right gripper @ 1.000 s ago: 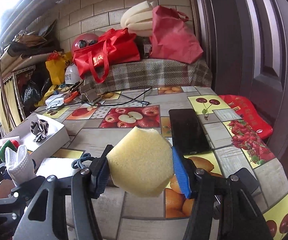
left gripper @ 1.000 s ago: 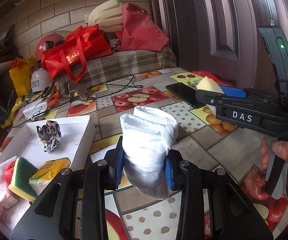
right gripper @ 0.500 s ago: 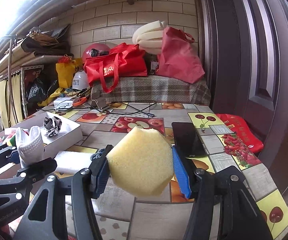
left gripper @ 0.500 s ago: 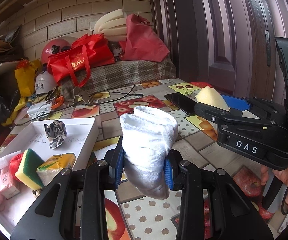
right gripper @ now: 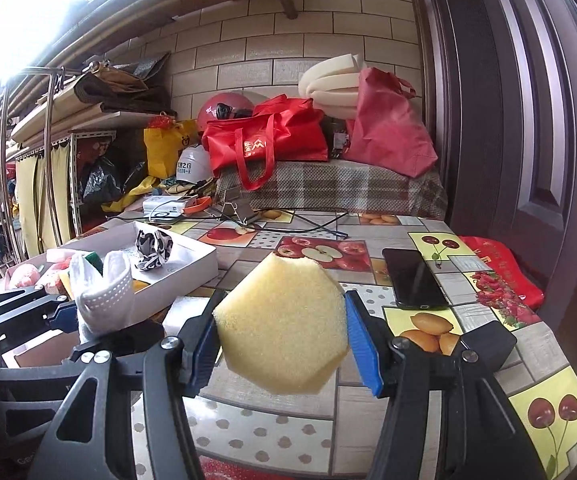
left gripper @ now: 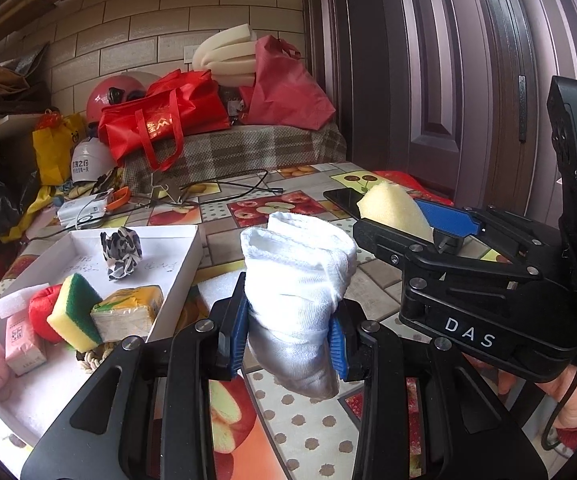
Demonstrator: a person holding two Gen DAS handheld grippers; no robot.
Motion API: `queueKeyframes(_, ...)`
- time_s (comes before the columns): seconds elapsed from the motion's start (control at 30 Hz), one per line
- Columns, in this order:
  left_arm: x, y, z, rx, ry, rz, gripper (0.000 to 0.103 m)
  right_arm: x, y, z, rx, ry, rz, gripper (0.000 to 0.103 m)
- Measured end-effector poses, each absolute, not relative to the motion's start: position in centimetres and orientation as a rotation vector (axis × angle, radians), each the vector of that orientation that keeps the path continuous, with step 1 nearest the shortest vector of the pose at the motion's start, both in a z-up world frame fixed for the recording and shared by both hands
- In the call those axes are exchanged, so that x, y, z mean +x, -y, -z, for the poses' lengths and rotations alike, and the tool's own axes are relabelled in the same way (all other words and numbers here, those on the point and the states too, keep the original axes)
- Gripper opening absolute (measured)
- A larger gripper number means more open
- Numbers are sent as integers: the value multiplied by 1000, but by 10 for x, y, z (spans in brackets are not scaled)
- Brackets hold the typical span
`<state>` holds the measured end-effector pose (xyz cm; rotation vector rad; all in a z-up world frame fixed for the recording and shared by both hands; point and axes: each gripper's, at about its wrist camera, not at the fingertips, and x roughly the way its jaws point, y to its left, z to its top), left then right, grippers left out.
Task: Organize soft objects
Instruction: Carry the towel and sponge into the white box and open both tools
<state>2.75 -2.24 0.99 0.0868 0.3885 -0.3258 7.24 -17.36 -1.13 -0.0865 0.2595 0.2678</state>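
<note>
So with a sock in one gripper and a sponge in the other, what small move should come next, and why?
Probably carry the left gripper leftward over the white tray and let go of the white sock there. The sock is clamped clear of the table, the tray already holds other soft things, and it lies nearer this gripper than the right gripper, which holds the yellow sponge.

Fruit-print table (right gripper: 428,364): white box (right gripper: 192,266) (left), black phone (right gripper: 412,278), cables (right gripper: 308,224)
</note>
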Motion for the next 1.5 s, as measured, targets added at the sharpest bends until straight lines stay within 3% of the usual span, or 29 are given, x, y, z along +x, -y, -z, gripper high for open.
queueKeyframes(0.33,-4,8,-13,129,-300,296,33,61,159,13,-79,-251,-306,58)
queueKeyframes(1.5,-10,-143,-5,-34,-341,-27,33,47,48,19,-125,-269,-552,58)
